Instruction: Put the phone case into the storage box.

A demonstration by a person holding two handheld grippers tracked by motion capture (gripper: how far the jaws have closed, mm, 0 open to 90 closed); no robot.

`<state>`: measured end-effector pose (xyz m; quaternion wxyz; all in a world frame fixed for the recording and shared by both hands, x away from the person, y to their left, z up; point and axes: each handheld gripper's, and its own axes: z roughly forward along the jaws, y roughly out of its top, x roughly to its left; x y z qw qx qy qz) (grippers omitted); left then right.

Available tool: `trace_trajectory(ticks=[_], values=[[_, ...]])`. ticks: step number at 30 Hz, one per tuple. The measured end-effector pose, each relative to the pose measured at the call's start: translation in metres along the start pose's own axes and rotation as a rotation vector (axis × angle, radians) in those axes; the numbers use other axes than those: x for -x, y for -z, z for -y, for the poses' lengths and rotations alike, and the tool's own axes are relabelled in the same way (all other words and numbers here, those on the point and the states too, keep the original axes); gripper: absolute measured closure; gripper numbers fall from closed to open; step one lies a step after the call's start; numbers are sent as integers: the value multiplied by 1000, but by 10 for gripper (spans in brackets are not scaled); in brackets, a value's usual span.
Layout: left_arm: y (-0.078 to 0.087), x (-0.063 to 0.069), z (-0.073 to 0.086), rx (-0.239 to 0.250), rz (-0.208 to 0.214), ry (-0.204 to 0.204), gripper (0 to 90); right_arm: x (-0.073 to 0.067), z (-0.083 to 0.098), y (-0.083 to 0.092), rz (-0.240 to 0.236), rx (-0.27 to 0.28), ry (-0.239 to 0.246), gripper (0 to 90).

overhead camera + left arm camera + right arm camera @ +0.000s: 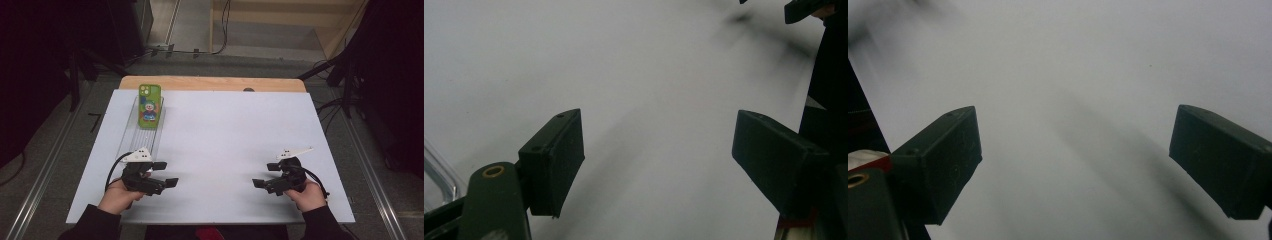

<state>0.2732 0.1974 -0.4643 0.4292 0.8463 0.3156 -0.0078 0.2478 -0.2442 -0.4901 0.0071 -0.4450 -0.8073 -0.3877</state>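
Both grippers rest empty at the near edge, with the phone waiting far left.

The left gripper (167, 173) and right gripper (262, 175) sit low on the white table sheet (225, 140), each pointing inward, jaws standing wide apart with nothing between them; the gripper views look across bare sheet between the black pads (555, 160). The green phone with a cartoon figure on its back (149, 106) lies flat in the far end of a clear plastic tray (131, 135) on the far left, well apart from both sets of fingers and straight beyond the left hand. As I judge it, the left gripper should go for it: travel up along the tray, come down over the phone's long sides, and close squarely so the slick case doesn't skid against the tray wall.
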Motion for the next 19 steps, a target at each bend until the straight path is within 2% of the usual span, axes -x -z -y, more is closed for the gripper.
trace_trajectory(ticks=[19], values=[[0, 0, 0, 8, 6, 1, 213, -2, 0, 0, -8, 6, 13, 51]])
